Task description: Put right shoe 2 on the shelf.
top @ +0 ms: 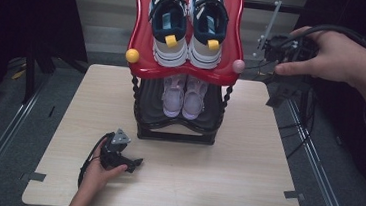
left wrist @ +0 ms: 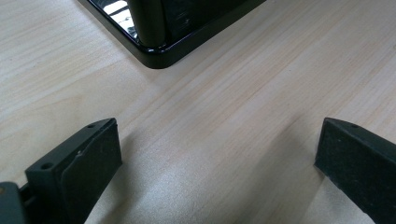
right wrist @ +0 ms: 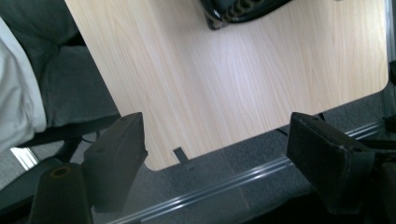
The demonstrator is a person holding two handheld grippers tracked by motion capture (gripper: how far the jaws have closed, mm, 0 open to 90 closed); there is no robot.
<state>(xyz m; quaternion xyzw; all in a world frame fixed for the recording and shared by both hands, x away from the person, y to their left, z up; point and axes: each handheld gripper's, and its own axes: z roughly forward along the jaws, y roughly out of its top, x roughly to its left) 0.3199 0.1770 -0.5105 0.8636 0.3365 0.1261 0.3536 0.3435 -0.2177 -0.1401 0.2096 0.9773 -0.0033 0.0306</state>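
Approach step: left tongs (top: 133,165) rest spread near the surface's (top: 224,177) front-left corner, right tongs (top: 268,53) spread above the right edge; next, advance toward the shoe rack (top: 176,127).

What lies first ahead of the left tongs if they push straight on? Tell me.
Probably the glossy black base corner of the two-tier shoe rack. The left tongs stand open, low over the pale wooden table, with bare wood between; depth is unclear.
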